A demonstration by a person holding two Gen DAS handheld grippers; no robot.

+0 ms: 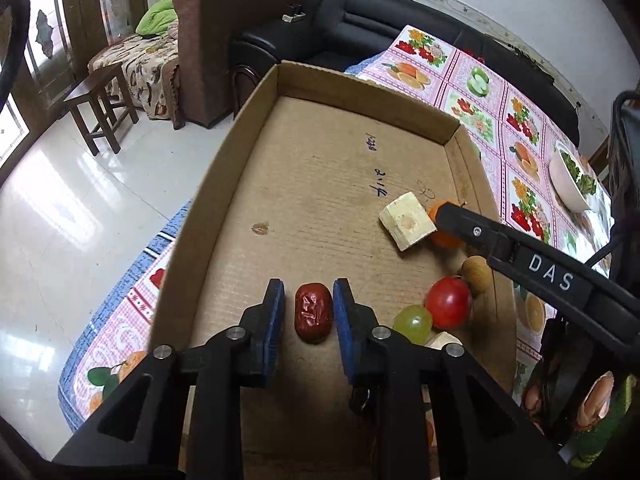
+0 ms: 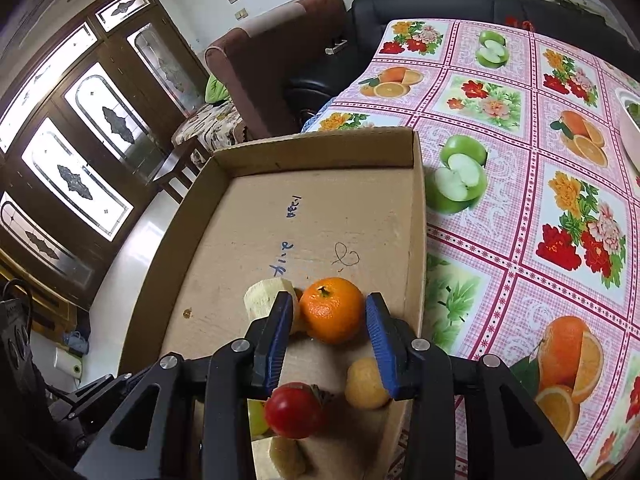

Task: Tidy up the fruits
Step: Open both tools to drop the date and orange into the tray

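Inside the cardboard tray [image 1: 224, 208], the left hand-held gripper [image 1: 309, 312] straddles a red date [image 1: 313, 313], jaws apart, while the right hand-held gripper [image 2: 328, 320] brackets the orange [image 2: 332, 309] near the tray's right wall, unclamped, apparently poised for sorting.

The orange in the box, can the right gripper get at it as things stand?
Probably yes. The right gripper is open with the orange already between its fingers. The wooden block sits just outside the left finger and the box wall beyond the right one; neither blocks closing.
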